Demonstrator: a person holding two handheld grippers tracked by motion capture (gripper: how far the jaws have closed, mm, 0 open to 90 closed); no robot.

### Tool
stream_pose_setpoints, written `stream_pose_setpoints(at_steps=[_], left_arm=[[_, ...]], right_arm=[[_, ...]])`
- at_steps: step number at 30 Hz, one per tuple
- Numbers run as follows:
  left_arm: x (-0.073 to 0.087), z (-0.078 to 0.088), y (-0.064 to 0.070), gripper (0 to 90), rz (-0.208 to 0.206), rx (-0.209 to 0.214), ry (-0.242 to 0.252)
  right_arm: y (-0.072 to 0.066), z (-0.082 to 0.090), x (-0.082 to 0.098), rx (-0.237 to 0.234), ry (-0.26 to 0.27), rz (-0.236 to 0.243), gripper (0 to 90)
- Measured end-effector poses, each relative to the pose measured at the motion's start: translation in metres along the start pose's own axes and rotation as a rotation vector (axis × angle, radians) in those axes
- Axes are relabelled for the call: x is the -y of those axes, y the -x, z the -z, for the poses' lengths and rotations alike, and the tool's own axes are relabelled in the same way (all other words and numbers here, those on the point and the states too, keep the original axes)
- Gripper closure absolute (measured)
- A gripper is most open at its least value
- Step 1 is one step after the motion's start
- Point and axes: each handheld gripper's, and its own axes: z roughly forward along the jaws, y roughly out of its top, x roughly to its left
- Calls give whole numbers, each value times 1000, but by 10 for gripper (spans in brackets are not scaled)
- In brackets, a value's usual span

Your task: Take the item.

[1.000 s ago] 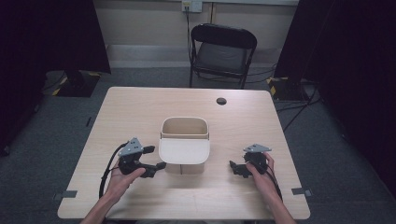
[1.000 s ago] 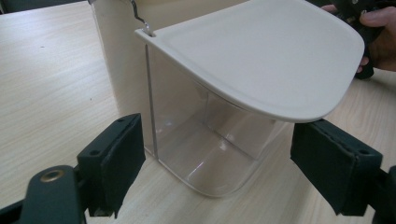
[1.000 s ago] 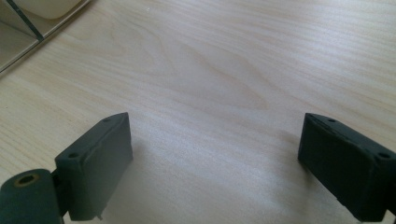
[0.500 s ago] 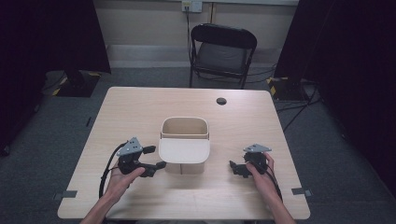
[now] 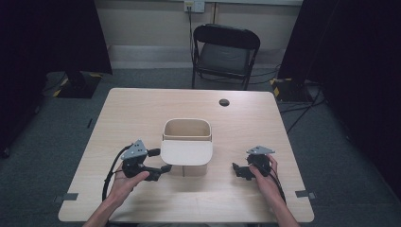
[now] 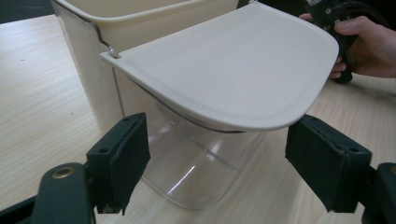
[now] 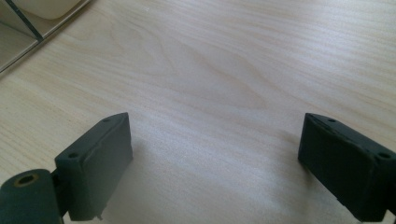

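Note:
A cream bin [image 5: 187,128] stands at the middle of the wooden table [image 5: 142,109], its flat cream lid [image 5: 186,152] swung out level toward the near edge. In the left gripper view the lid [image 6: 219,74] overhangs a clear plastic front [image 6: 196,168] of the bin. My left gripper [image 5: 161,161] is open just left of the lid, its jaws either side of the clear front [image 6: 217,161] without touching it. My right gripper [image 5: 236,170] rests open to the right of the bin, over bare table [image 7: 215,158] with nothing between its jaws.
A black folding chair [image 5: 226,47] stands behind the far edge. A small round black cap [image 5: 224,102] lies at the back right of the table. The other hand with its gripper [image 6: 345,28] appears beyond the lid. The bin's corner [image 7: 28,18] is at upper left.

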Motion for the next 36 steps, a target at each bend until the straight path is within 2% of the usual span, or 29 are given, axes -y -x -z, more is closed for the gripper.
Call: stream_pose_setpoints(at_steps=[3, 6, 12, 16, 22, 23, 28, 32, 36], left_arm=[[0, 0, 0, 211, -4, 0, 0], [-1, 2, 1, 212, 5, 17, 15], [-4, 4, 3, 210, 5, 8, 35], [-5, 5, 4, 207, -20, -9, 39], [-6, 6, 4, 204, -13, 1, 50], [-6, 6, 4, 201, -7, 4, 65], [-6, 6, 3, 170, -10, -4, 65], [-7, 7, 4, 162, 8, 5, 86], [-8, 9, 4, 163, -4, -10, 87]], right_arm=[[0, 0, 0, 0, 0, 1, 93], [0, 0, 0, 1, 0, 2, 93], [0, 0, 0, 1, 0, -1, 92], [0, 0, 0, 2, 1, -2, 91], [0, 0, 0, 3, 1, 1, 90], [0, 0, 0, 3, 1, 0, 90], [0, 0, 0, 3, 2, 1, 90], [0, 0, 0, 4, 1, 0, 89], [-1, 0, 0, 4, 1, 0, 89]])
